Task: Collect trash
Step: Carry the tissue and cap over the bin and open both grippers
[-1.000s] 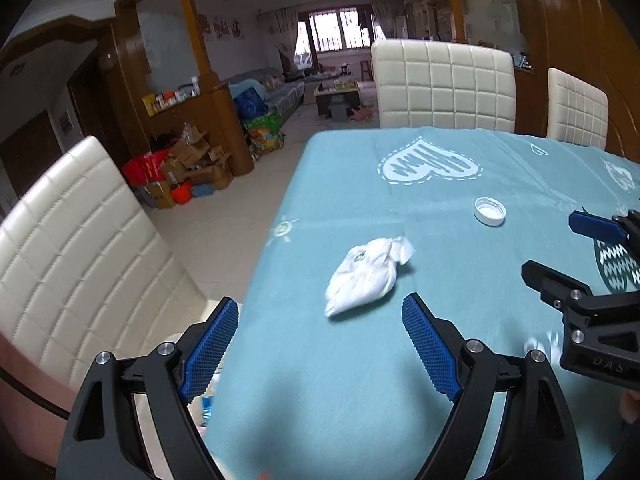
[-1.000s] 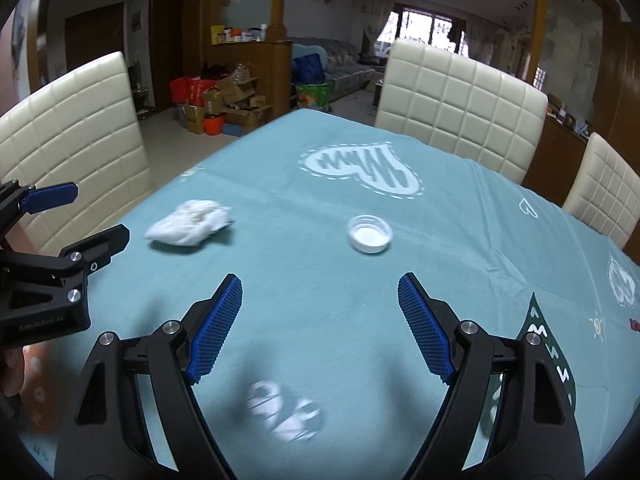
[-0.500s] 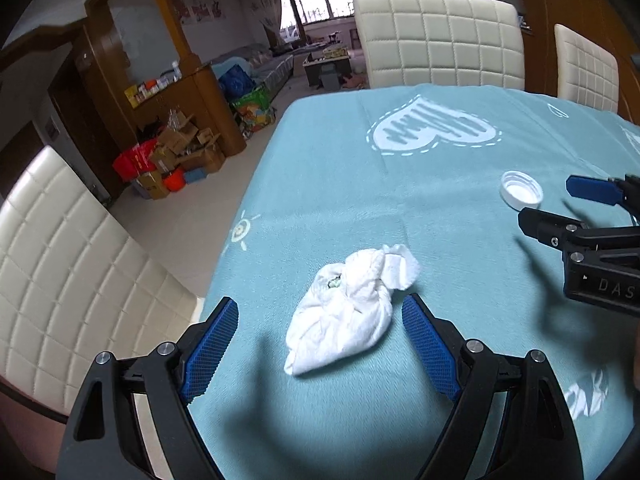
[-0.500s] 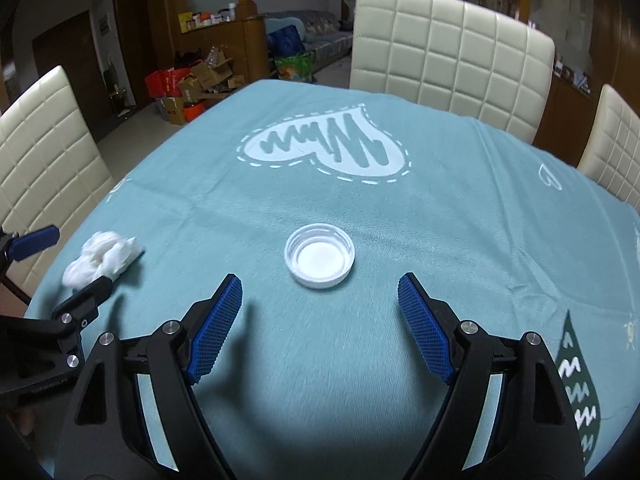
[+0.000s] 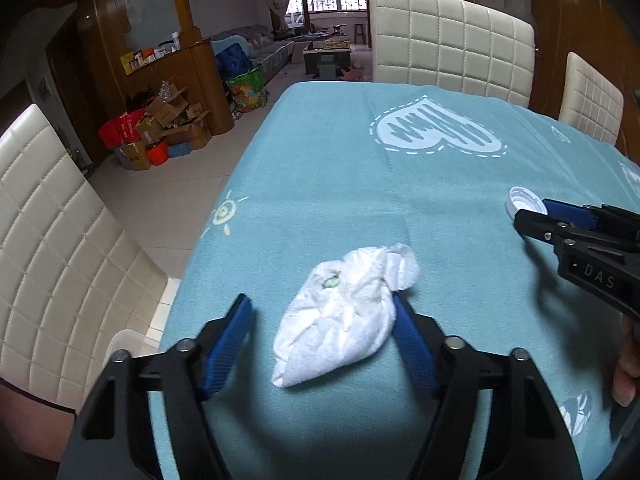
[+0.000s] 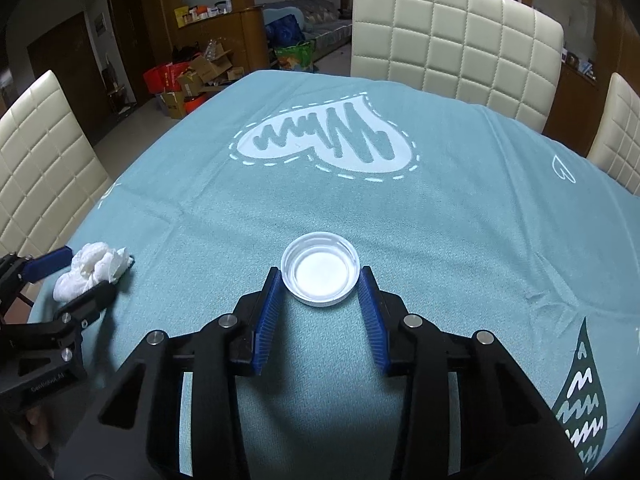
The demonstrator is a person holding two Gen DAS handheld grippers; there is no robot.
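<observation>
Both grippers lower than second ago; we close left gripper (image 5: 322, 340) around crumpled tissue (image 5: 346, 312), right gripper (image 6: 322, 308) around white cap (image 6: 319, 274); neither yet clamped. Lift comes next, we judge.

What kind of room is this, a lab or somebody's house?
Most likely a home dining area: a table under a teal tablecloth, padded cream dining chairs and a sofa in the living room beyond.

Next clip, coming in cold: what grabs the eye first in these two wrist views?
Two bits of white trash on the teal tablecloth, each framed by blue-padded jaws. The crumpled white tissue lies near the table's left edge between the closing jaws of the left gripper; one pad already touches it, the other stands apart. The shallow white lid lies open side up at the tips of the right gripper, whose jaws are closing on it.
</observation>
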